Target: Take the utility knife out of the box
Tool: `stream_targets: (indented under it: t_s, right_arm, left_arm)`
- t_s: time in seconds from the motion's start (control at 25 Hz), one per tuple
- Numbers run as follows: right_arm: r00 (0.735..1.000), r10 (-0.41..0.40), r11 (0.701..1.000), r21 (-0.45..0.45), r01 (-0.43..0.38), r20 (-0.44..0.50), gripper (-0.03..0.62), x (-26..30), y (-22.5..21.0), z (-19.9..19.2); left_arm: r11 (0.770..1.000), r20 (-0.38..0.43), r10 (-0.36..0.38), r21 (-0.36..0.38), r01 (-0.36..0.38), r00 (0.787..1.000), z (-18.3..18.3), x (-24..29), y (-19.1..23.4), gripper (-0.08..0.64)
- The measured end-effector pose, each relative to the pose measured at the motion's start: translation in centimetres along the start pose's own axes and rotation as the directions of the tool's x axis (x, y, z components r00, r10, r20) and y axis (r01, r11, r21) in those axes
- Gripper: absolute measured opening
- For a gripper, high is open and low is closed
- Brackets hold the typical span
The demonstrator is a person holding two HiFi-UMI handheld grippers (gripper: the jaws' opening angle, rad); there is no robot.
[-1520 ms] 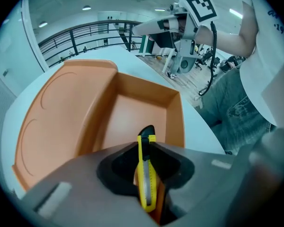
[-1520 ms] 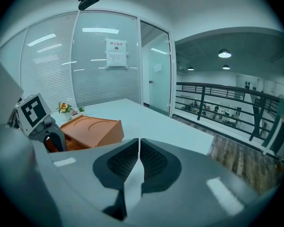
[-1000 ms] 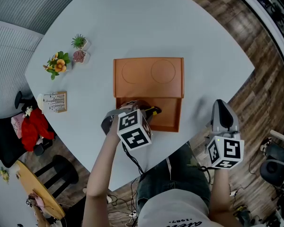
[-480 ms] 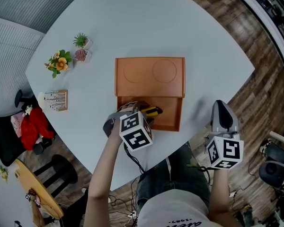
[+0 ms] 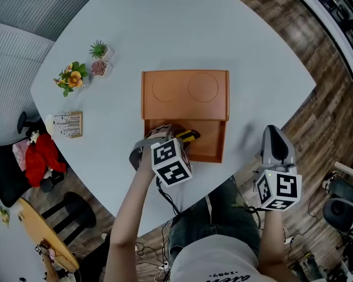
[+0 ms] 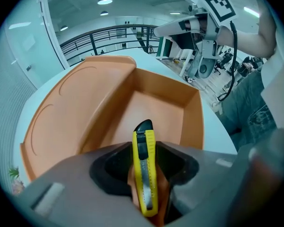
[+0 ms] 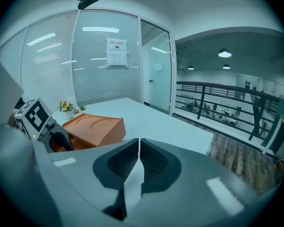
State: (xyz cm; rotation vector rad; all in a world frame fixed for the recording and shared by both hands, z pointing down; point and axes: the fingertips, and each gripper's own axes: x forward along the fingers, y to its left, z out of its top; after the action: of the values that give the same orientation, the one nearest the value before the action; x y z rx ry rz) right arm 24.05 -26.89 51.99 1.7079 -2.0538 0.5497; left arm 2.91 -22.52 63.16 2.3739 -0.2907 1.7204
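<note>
The left gripper [image 6: 143,167] clamps the utility knife [image 6: 150,148] over the box [image 6: 161,100], its length running along the jaws and its black tip pointing at the box's far wall. The right gripper [image 7: 138,157], beside the box, has its jaws together.

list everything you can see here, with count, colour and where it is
table: 1, pale grey, fills the middle of the head view
box: 1, orange, lid open, on the table in front of the person
utility knife: 1, yellow and black, between the left gripper's jaws at the box's open tray
flower pot: 1, orange and yellow blooms, left part of the table
small potted plants: 2, one green, one pinkish, beside the flower pot
wooden stand: 1, light brown, near the table's left edge
stool: 1, black, on the floor at lower left
left gripper: 1, grey, shut on the utility knife
right gripper: 1, grey, shut, empty, by the table's right edge
</note>
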Motion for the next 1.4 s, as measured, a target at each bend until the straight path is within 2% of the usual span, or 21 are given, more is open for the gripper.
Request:
stream_targets:
  t_s: [0.52,0.72,0.88,1.12,1.4]
  right_arm:
    - [1.0,-0.012,1.0,-0.001,0.012,0.024,0.038,-0.3,0.4,0.7]
    - [0.999,-0.015,1.0,-0.003,0.015,0.034,0.038,-0.8,0.6,1.0]
    - [0.999,-0.009,1.0,-0.01,0.01,0.051,0.037,-1.3,1.1,1.6]
    - [0.997,0.001,1.0,-0.028,0.001,0.083,0.037,-2.2,2.1,3.0]
    - [0.992,0.008,0.999,-0.038,-0.003,0.129,0.037,-3.4,3.5,4.8]
  left_arm:
    - [1.0,0.035,0.005,-0.01,-0.005,0.999,0.2,-0.4,0.1,0.152]
    - [0.999,0.063,0.031,-0.014,-0.03,0.998,0.5,-1.4,0.0,0.152]
    - [0.996,0.1,0.073,-0.052,-0.068,0.992,0.7,-2.6,0.3,0.152]
    - [0.985,0.178,0.145,-0.12,-0.125,0.973,0.9,-5.3,0.6,0.152]
    - [0.956,0.266,0.246,-0.223,-0.189,0.932,0.9,-9.1,1.2,0.15]
